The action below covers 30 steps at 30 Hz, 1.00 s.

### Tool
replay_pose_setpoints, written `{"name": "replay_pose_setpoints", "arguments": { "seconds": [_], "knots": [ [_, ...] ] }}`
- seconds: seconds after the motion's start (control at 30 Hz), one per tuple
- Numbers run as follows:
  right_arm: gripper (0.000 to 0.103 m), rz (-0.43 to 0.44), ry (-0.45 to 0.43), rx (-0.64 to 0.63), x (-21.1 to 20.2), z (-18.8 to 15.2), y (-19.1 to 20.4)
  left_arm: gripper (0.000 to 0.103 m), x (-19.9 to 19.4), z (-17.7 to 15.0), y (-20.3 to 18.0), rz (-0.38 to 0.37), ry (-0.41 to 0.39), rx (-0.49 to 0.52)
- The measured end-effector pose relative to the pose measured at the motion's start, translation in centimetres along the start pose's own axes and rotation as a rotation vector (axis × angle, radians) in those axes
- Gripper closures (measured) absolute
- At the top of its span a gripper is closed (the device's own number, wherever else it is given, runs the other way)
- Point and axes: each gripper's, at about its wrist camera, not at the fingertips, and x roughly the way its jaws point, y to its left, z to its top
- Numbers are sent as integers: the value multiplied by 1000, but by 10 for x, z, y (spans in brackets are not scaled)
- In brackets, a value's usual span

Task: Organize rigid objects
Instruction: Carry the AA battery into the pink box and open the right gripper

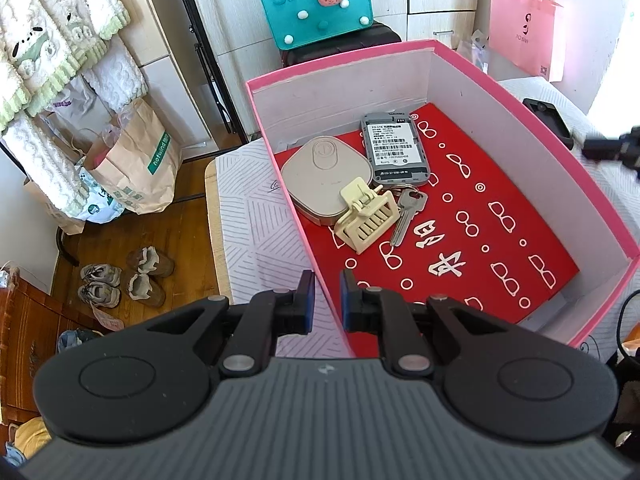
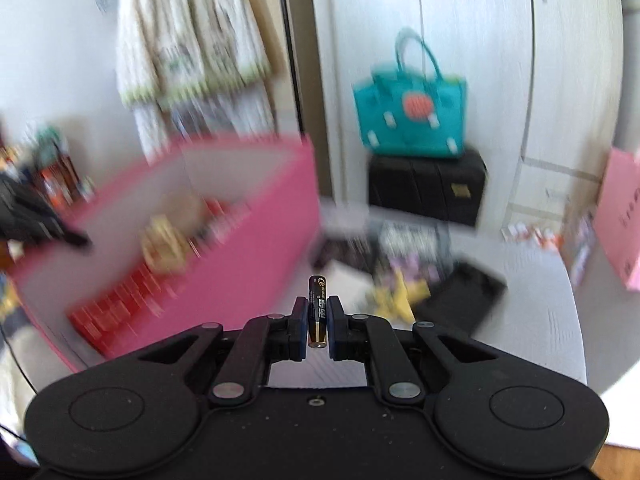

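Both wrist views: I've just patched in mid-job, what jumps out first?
The open pink cardboard box with its red patterned floor dominates the left wrist view; a beige rounded-square device, a grey labelled device, a cream plastic clip and a silver key cluster at its far left end. In the right wrist view, the right gripper pinches a black-and-gold battery.

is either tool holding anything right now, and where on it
The right tool holds a small battery by its middle, both ends sticking out. The left tool grips the pink box's near wall.
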Motion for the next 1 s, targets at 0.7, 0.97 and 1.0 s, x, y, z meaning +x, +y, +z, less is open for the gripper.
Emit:
{"name": "replay_pose_setpoints", "arguments": {
  "seconds": [0.7,0.97,1.0],
  "knots": [
    [91,-2,79,-414,91,69,95,91,0,-1,3,-5,-7,-46],
    [68,49,-22,-210,62,67,63,91,0,-2,6,-12,-18,-96],
    [67,67,-43,-181,55,66,57,91,0,-3,6,-11,-19,-99]
  ]
}}
